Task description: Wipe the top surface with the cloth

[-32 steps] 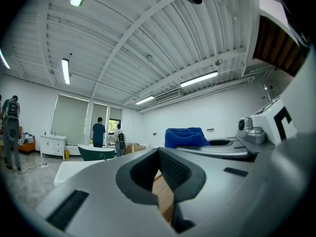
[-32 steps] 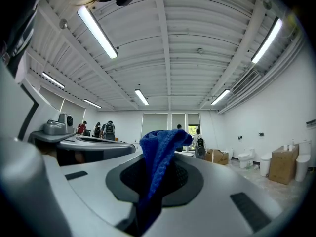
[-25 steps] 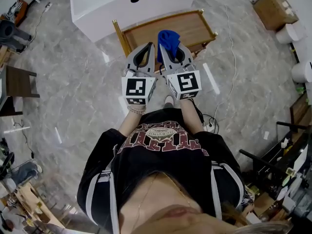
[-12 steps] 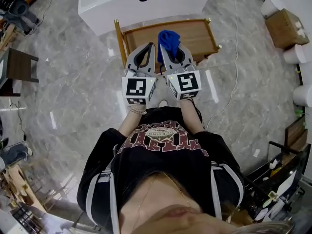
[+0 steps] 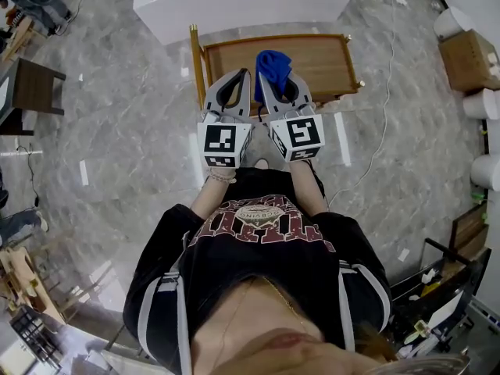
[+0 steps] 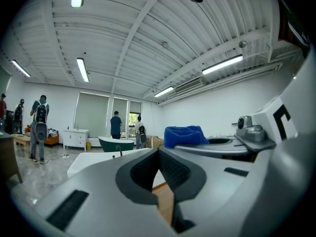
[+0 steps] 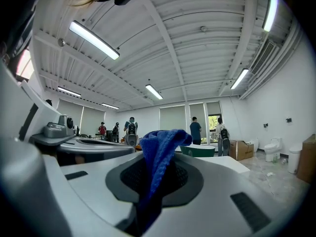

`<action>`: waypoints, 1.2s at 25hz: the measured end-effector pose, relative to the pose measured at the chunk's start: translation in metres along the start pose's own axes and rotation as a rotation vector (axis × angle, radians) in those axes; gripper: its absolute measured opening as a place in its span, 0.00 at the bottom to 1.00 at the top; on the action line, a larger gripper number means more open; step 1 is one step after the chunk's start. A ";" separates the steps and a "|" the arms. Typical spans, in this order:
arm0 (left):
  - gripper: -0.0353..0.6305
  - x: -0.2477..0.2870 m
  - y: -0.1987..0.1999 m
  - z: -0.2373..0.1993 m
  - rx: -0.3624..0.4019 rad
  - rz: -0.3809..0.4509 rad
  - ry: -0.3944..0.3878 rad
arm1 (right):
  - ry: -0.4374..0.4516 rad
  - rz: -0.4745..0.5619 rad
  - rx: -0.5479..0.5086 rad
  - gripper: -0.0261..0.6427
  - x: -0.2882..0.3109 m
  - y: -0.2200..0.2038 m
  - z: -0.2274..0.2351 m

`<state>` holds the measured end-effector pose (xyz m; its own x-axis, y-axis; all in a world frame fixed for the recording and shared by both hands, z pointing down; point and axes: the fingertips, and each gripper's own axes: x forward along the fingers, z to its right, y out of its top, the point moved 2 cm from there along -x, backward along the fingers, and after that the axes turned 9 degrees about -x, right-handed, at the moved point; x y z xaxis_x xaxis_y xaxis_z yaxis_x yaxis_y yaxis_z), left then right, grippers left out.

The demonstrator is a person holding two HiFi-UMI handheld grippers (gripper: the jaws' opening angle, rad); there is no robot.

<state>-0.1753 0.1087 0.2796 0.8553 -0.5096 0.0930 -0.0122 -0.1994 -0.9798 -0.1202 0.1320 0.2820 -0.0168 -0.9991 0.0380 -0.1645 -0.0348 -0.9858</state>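
Right gripper (image 5: pixel 276 81) clamps cloth (image 5: pixel 273 62) lengthwise along jaws (free end forward)

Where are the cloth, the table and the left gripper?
cloth (image 5: pixel 273 62): head view, middle of the blue bunch.
table (image 5: pixel 324 57): head view, bare part of the wooden top.
left gripper (image 5: pixel 244 75): head view, tip where its closed jaws meet.

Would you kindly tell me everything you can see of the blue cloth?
The blue cloth looks like soft knitted fabric, bunched and folded. The right claw is shut on it; a rounded fold sticks out past the tips while the rest runs back between its jaws. In the head view it shows over the wooden table; nothing else appears to touch it.
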 end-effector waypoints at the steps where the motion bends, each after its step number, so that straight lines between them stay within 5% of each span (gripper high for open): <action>1: 0.12 0.004 0.001 -0.006 -0.001 0.000 0.000 | -0.001 -0.004 0.000 0.12 0.006 -0.001 0.001; 21: 0.12 0.142 0.015 -0.116 0.002 -0.024 -0.087 | -0.037 -0.047 -0.015 0.12 0.174 -0.019 0.044; 30: 0.12 0.156 -0.005 -0.154 -0.036 -0.056 0.014 | 0.043 -0.089 -0.006 0.12 0.213 -0.046 0.046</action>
<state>-0.1219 -0.0990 0.3265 0.8478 -0.5086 0.1500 0.0166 -0.2574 -0.9662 -0.0712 -0.0799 0.3280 -0.0443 -0.9901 0.1329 -0.1731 -0.1234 -0.9771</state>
